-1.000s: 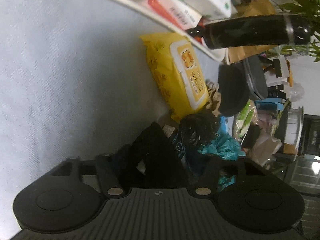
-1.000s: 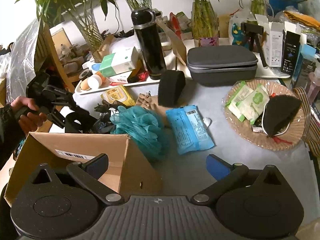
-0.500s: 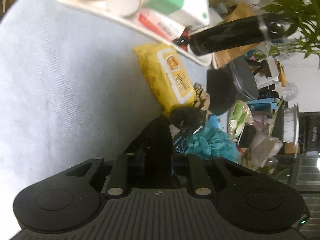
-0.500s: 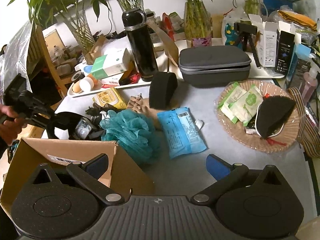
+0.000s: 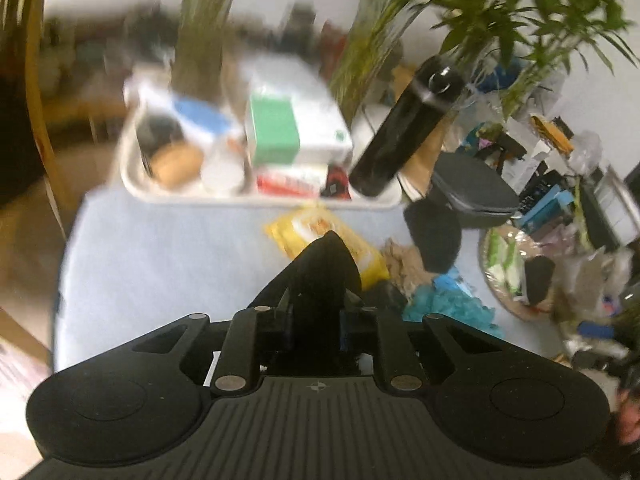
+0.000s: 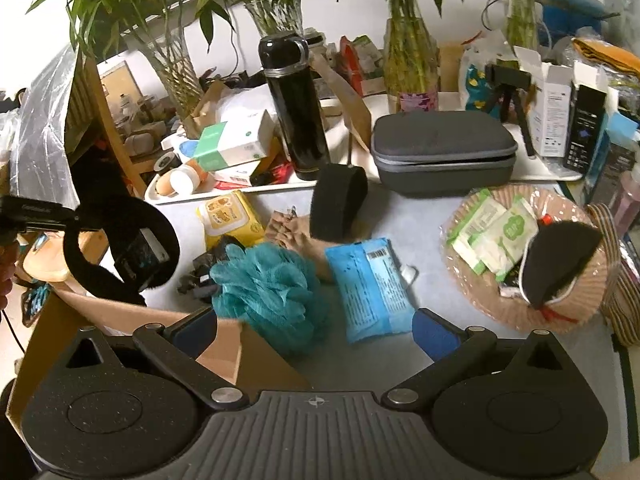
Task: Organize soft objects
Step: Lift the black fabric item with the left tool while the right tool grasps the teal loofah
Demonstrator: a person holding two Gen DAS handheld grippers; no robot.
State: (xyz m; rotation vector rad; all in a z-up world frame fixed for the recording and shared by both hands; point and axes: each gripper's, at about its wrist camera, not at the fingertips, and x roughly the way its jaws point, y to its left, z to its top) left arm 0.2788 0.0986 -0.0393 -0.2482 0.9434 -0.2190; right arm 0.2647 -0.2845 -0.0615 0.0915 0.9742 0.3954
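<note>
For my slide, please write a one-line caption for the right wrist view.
Open right gripper above a teal bath pouf; the left gripper carries a black soft item over the cardboard box.

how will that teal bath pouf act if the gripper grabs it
The bath pouf is bunched mesh, so it will likely squash between the fingers and feel very light. Its loose ruffles may snag the black bag touching it. It is unlikely to roll.

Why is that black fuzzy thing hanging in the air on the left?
The left gripper has clamped the black fuzzy item and holds it above the cardboard box, so it is being carried. Odder is the black foam piece, propped on edge near the tray.
</note>
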